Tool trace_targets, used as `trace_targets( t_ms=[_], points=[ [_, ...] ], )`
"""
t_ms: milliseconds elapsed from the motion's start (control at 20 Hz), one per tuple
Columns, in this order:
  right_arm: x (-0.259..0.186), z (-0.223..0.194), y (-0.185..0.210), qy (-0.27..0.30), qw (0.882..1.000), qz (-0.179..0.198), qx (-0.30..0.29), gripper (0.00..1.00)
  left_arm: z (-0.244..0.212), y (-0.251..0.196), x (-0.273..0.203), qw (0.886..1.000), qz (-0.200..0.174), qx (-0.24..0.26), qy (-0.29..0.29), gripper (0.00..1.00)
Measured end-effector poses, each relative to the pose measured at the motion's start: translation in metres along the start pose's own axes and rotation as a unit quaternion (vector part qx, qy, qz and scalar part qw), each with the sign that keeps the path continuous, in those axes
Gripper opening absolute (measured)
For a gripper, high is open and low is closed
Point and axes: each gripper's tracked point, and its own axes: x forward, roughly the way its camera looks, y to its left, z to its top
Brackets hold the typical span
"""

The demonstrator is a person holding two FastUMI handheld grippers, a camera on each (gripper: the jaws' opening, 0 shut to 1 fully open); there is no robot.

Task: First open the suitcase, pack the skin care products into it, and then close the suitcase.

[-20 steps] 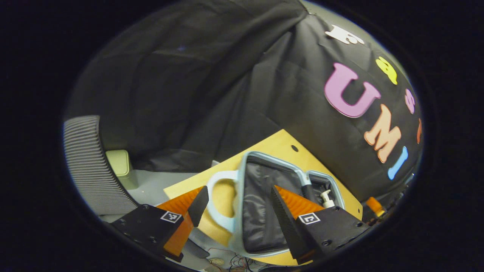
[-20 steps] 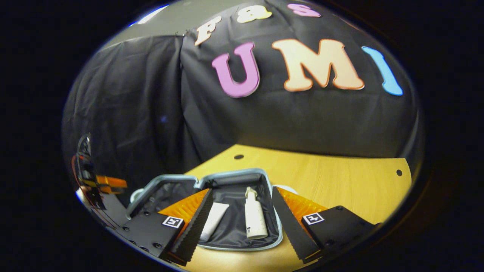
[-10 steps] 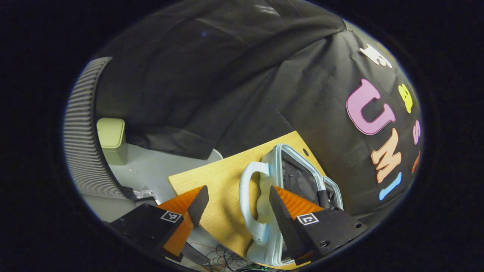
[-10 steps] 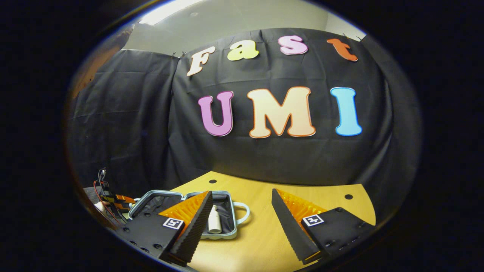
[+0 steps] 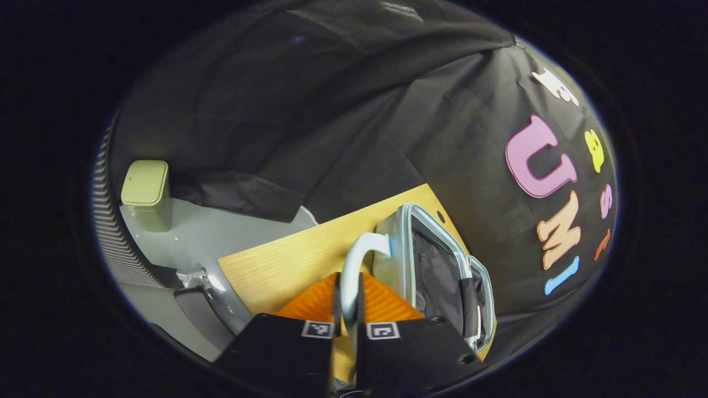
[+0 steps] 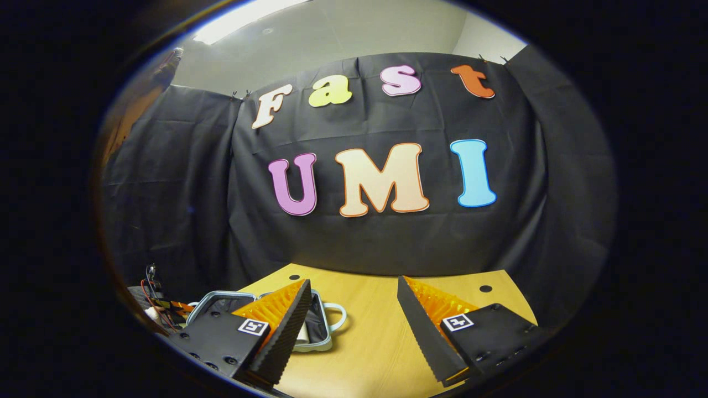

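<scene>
Wooden table (image 6: pixel 381 337) carries the open suitcase (image 5: pixel 437 271) near its left edge. Your left gripper (image 5: pixel 347 307) is clamped on the pale handle (image 5: pixel 354 265); swing the lid carelessly and the case slides off. Your right gripper (image 6: pixel 354 326) hangs spread apart.

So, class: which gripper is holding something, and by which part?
The left gripper is shut on the suitcase by its handle; the right gripper is open, holding nothing.

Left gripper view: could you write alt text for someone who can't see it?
The left gripper is shut on the handle of an open suitcase on a wooden table. A small green bin stands on the floor beyond.
</scene>
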Motion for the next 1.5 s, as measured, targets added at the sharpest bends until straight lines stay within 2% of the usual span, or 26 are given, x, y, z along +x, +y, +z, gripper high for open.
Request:
trace_targets(
  t_ms=[200,350,500,600,750,900,1050,1300,1500],
  points=[
    [-0.007,0.006,-0.007,-0.009,1.0,-0.008,-0.009,0.98,0.009,-0.02,-0.012,1.0,0.003,-0.01,-0.003,0.0],
    [-0.015,0.016,-0.015,-0.025,0.999,-0.017,-0.014,0.98,0.034,-0.067,-0.039,0.999,-0.009,0.027,-0.03,0.0],
    [-0.027,0.022,-0.03,-0.037,0.999,-0.031,-0.012,0.96,0.055,-0.128,-0.079,0.994,-0.044,0.084,-0.053,0.0],
    [-0.038,0.023,-0.042,-0.042,0.998,-0.044,-0.017,0.98,0.055,-0.181,-0.097,0.988,-0.068,0.127,-0.049,0.0],
    [-0.059,0.023,-0.06,-0.047,0.996,-0.066,-0.031,0.96,0.035,-0.263,-0.102,0.971,-0.096,0.217,-0.043,0.0],
    [-0.075,0.021,-0.074,-0.048,0.994,-0.083,-0.044,0.98,-0.007,-0.359,-0.09,0.954,-0.15,0.257,-0.024,0.0],
    [-0.086,0.016,-0.078,-0.05,0.994,-0.09,-0.035,0.98,-0.068,-0.421,-0.065,0.942,-0.183,0.282,0.011,0.0],
    [-0.089,-0.003,-0.077,-0.041,0.996,-0.085,-0.008,0.98,-0.167,-0.472,-0.002,0.93,-0.178,0.319,0.047,0.0],
    [-0.087,-0.012,-0.078,-0.035,0.996,-0.085,-0.004,0.98,-0.253,-0.463,0.054,0.914,-0.138,0.37,0.095,0.0]
  ],
)
